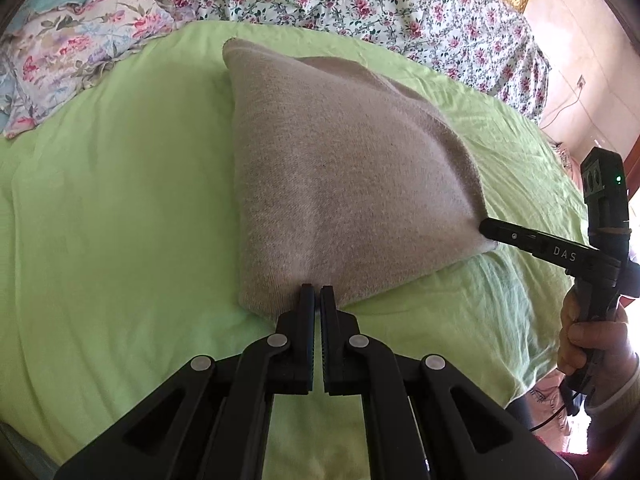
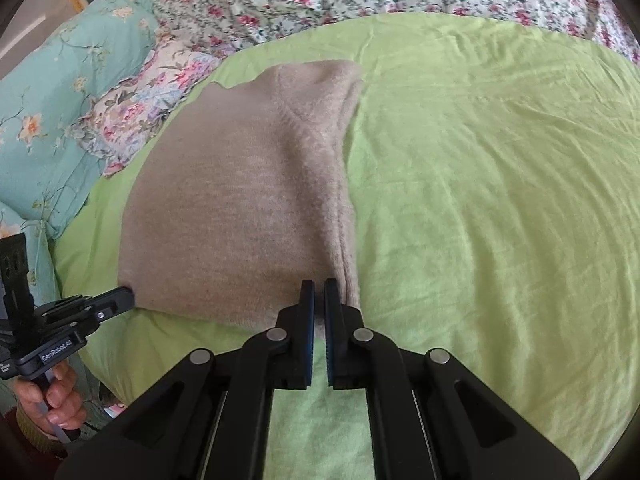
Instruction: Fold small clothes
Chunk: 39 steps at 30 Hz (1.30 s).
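Beige knitted sweater [image 1: 340, 168] lies mid-frame on the lime-green bed sheet [image 1: 112, 200], its near edge pinched by both the left gripper [image 1: 317, 294] and right gripper [image 2: 319, 290].

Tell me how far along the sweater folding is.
Done: the beige sweater lies narrowed on the green sheet, one side folded in. In hand: left gripper and right gripper each pinch a near hem corner. Left: folding the hem toward the collar.
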Motion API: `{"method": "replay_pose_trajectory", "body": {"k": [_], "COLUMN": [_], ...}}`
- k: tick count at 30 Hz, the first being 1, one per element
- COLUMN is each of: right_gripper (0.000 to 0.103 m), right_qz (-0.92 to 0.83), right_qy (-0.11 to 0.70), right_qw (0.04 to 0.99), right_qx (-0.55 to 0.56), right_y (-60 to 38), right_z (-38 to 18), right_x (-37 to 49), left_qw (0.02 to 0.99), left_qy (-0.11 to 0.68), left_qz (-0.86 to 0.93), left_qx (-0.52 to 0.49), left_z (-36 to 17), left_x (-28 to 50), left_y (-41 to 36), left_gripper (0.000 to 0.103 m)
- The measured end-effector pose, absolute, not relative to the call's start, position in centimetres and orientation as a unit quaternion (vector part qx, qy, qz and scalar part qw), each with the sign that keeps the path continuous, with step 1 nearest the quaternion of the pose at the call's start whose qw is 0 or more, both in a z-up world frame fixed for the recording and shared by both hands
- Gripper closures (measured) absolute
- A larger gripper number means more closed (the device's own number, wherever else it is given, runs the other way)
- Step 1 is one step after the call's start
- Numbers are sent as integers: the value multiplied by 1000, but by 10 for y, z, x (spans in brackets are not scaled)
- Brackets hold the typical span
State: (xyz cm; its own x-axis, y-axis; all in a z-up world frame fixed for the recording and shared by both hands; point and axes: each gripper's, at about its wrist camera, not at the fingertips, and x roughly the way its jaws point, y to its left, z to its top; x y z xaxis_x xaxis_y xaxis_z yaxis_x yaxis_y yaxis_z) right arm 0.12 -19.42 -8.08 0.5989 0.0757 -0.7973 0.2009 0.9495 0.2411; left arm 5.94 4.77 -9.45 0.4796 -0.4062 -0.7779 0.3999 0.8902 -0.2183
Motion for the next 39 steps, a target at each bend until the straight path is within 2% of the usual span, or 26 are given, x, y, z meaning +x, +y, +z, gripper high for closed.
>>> {"method": "replay_pose_trajectory", "body": {"k": [3,5,7,9,11,12,14,15,16,20,23,25,27,32,34,35,36,39], "right_gripper": [97,95,95,95,94,93,78,61,49,43,34,22,17,17,12,8,2,0], "right_qz": [-59,-85,-92,-86,-85,-82,-74,-71,-66,-47,-38,-40,-44,-18,-17,-16,-15,-8], "right_qy": [450,453,453,448,446,445,446,447,448,448,452,459,466,474,464,455,449,421], "right_qw": [877,876,874,875,876,877,877,877,878,882,882,881,879,876,881,886,890,904], "right_qx": [156,142,151,163,161,160,162,160,156,138,127,107,90,94,88,83,80,75], "right_y": [-198,-199,-202,-202,-197,-193,-186,-182,-177,-157,-146,-139,-135,-136,-134,-133,-132,-132], "right_z": [-76,-72,-68,-62,-58,-56,-55,-54,-54,-54,-54,-55,-56,-47,-36,-27,-23,-12], "right_x": [-5,-11,-19,-31,-40,-44,-52,-55,-58,-67,-74,-79,-82,-87,-90,-91,-91,-90], "left_qw": [860,861,867,876,883,883,885,887,888,886,886,888,887,888,894,896,898,906], "left_qy": [456,455,448,435,423,421,420,417,418,425,430,429,434,432,420,415,410,391], "left_qz": [-231,-228,-218,-204,-199,-201,-192,-190,-189,-180,-171,-160,-151,-141,-140,-140,-138,-126], "left_qx": [-5,5,24,42,48,49,49,47,45,29,30,41,51,73,74,77,83,102], "left_z": [-91,-88,-84,-81,-76,-75,-74,-73,-73,-75,-78,-79,-79,-63,-48,-41,-35,-26], "left_x": [55,49,41,32,24,21,15,12,9,1,-6,-10,-15,-23,-26,-26,-25,-27], "left_y": [54,56,55,56,58,59,63,65,67,79,85,87,86,83,82,80,77,67], "left_gripper": [100,96,85,51,43,36,22,21,20,18,18,18,18,18,15,10,0,0]}}
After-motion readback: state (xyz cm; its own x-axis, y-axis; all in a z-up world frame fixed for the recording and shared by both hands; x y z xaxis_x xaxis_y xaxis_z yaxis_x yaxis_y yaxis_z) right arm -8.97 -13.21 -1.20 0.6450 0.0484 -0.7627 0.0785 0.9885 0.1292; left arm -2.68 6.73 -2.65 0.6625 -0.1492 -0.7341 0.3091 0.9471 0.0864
